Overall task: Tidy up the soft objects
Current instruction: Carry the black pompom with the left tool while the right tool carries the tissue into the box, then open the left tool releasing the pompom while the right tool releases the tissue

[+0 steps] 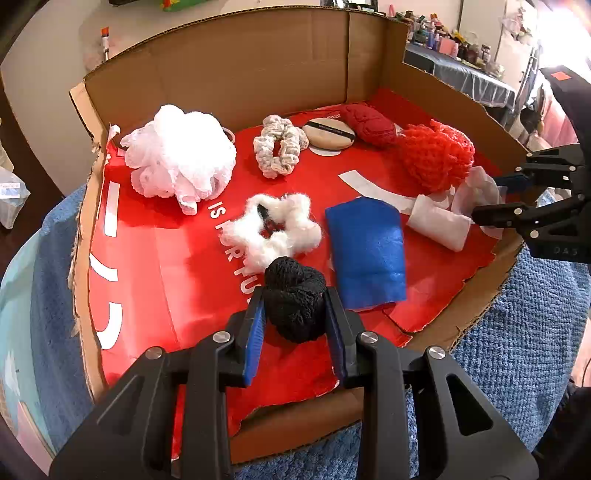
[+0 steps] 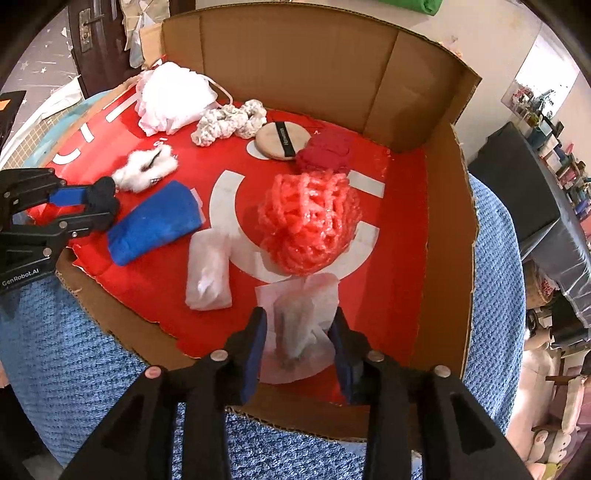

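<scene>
Work surface is draped in a blue knit blanket, directly under and around both wrist cams. Ahead and right of left cam: table with dark blue cover, packed with small bottles and clutter, strong window glare beyond it. Ahead-left of right cam: dark wooden door. Right of right cam: dark cabinet with cluttered top. Walls pale cream.

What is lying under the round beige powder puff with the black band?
Under the round beige powder puff a white printed mark on the red cardboard floor shows at its near edge; the rest is covered.
</scene>
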A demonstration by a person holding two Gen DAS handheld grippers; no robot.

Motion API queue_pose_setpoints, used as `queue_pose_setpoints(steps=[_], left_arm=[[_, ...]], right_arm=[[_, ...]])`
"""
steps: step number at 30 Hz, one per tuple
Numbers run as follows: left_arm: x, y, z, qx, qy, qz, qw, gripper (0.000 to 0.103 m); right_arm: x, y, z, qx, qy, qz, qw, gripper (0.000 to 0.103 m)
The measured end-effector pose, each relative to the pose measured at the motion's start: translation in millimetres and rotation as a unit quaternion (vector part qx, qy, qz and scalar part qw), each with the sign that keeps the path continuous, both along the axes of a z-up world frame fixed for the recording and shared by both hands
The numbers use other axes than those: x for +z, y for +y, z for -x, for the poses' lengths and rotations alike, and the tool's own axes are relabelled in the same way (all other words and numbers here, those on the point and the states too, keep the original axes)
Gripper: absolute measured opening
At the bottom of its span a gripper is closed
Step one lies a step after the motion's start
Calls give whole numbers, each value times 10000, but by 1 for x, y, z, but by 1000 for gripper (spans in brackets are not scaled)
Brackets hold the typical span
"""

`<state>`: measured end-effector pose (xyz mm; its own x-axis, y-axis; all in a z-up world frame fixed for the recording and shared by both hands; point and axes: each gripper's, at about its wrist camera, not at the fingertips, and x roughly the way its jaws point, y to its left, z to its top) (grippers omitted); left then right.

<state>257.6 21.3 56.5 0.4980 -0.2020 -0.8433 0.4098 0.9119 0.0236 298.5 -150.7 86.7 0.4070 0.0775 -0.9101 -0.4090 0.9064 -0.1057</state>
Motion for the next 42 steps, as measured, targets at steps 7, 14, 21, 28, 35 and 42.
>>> queue_pose_setpoints(steps=[7, 14, 21, 28, 35, 42], left_arm=[[1, 0, 1, 16, -11, -20, 10000, 30], [3, 3, 3, 105, -40, 25, 9999, 62], [14, 6, 7, 119, -172, 130, 9997, 62], [25, 9, 14, 190, -292, 247, 9991, 68], [41, 7, 30, 253, -539, 471, 9971, 76], [58, 4, 50, 501, -1017, 630, 9916, 85]], right_arm=[[1, 0, 1, 20, 0, -9, 10000, 41], [3, 1, 4, 50, -24, -13, 10000, 46], [8, 1, 9, 42, -66, -68, 9999, 50], [22, -2, 16, -4, -257, -146, 9996, 61], [39, -7, 27, -106, -549, -333, 9979, 68], [56, -7, 42, -199, -959, -623, 9932, 82]])
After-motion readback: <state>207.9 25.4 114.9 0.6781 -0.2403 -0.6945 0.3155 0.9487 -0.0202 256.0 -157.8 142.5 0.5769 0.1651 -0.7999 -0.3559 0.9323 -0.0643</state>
